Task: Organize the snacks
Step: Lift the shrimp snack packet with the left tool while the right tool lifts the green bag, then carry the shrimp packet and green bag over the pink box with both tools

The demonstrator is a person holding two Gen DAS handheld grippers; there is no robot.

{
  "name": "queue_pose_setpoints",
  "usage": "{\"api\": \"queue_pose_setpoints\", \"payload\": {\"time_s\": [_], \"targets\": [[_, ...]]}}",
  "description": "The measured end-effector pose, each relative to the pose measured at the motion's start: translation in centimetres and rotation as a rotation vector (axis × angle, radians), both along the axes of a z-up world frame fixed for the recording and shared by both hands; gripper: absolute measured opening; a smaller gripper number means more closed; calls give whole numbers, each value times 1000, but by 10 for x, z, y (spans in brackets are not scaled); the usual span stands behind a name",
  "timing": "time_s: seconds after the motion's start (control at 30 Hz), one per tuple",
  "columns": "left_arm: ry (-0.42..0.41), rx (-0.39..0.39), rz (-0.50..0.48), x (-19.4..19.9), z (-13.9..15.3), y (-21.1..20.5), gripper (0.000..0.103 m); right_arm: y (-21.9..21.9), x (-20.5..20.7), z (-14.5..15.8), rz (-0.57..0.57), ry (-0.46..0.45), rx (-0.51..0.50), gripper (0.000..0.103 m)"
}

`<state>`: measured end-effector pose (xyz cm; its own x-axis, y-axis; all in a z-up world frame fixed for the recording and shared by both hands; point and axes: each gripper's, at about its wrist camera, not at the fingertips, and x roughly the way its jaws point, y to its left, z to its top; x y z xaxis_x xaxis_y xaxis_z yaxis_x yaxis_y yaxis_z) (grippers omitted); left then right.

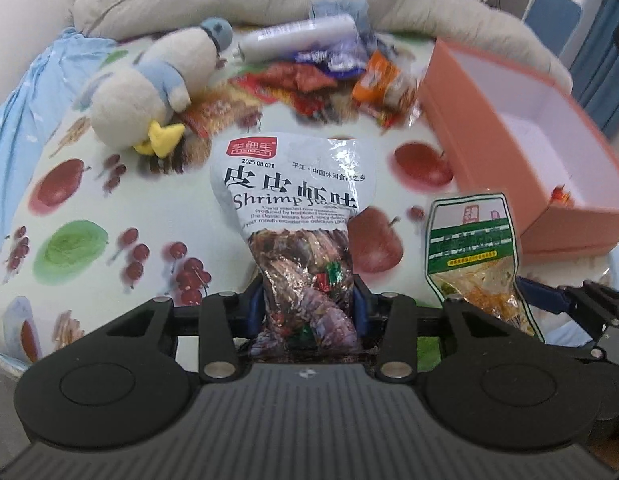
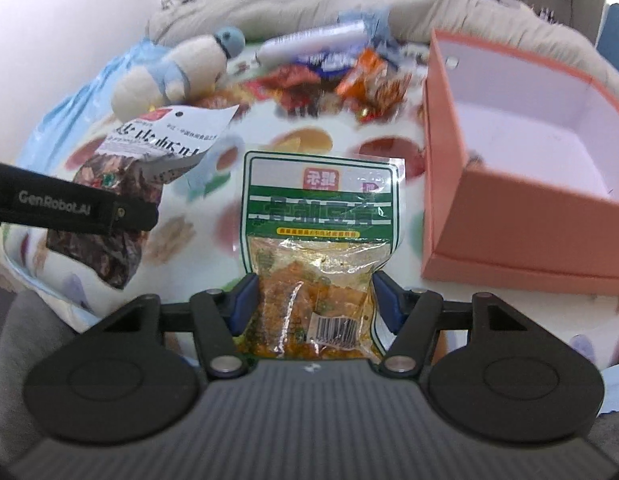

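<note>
Plush duck (image 1: pixel 149 92) beside snack pile (image 1: pixel 329 72)

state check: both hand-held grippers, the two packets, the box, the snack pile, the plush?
left hand-held gripper: shut on shrimp packet
shrimp packet: gripped at its lower end, off the cloth
right hand-held gripper: shut on green packet
green packet: gripped at its lower end, off the cloth
pink box: open, no lid on it, nearly empty
snack pile: loose on the cloth, unsorted
duck plush: lying on the cloth
</note>
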<state>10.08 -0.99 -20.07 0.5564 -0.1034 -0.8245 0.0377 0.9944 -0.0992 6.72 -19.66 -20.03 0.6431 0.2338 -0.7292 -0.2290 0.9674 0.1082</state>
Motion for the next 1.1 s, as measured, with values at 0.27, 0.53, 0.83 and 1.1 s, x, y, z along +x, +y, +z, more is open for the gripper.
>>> {"api": "queue_pose_setpoints", "payload": {"time_s": [0.27,0.53,0.83,1.1], "targets": [[-115,-90,14,-20,56,9,47,-11,-11,54,-25,-101,40,64],[-235,-133,7,-38,110,-2,47,-34,-27,107,-94,-243,70,64],[-277,-153,-71,-54,141,-34,47,-62,-46,124,-149,-284,97,64],[-255,-198,-112,-57,138,-75,47,-95,-62,121,-220,-271,92,64]]}}
